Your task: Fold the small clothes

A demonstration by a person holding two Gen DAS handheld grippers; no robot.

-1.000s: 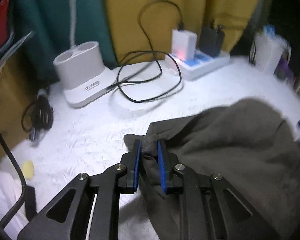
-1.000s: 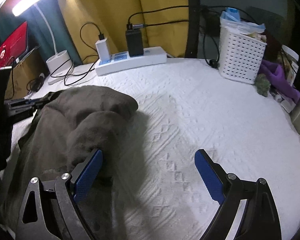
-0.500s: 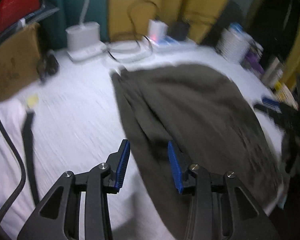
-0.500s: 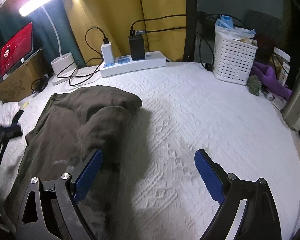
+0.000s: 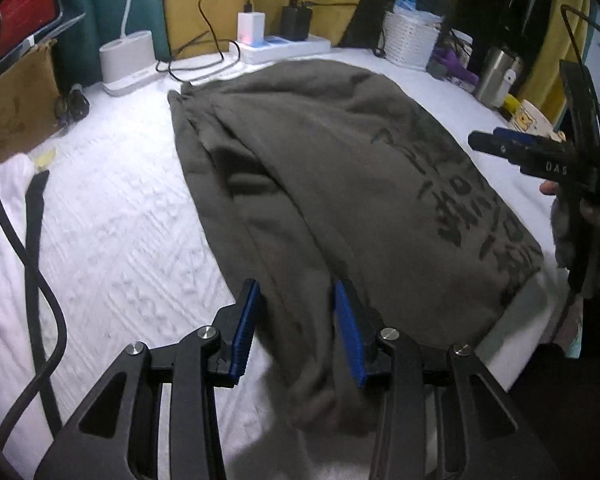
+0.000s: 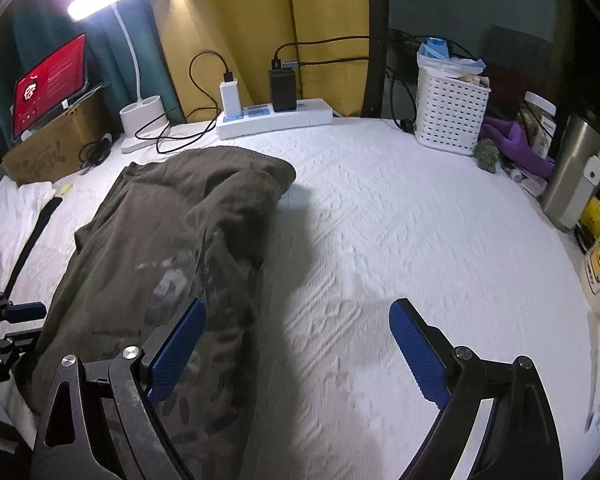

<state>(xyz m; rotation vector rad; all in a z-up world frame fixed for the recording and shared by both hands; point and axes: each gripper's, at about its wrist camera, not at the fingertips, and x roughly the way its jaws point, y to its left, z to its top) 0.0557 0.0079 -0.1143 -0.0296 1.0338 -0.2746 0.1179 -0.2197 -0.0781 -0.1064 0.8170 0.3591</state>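
An olive-brown garment with dark lettering [image 5: 340, 168] lies lengthwise on the white textured cover [image 5: 112, 224], with a fold along its left side. My left gripper [image 5: 296, 332] is open above the garment's near edge, its blue pads on either side of a loose fold, not pinching it. My right gripper [image 6: 296, 344] is wide open and empty; its left pad [image 6: 176, 344] hovers over the printed near end of the garment [image 6: 160, 248], its right pad over bare cover. The right gripper also shows in the left wrist view [image 5: 540, 156] at the far right.
At the back stand a white power strip with chargers [image 6: 276, 116], a lamp base [image 6: 144, 120] with cables, a cardboard box [image 6: 52, 148] and a white basket [image 6: 448, 116]. A steel flask [image 6: 576, 172] and clutter line the right edge. A black strap [image 5: 36, 216] lies left.
My left gripper let go of the garment's corner, opened and drew back to the near edge. The garment now lies spread out lengthwise. The right gripper stayed open, pulling back a little.
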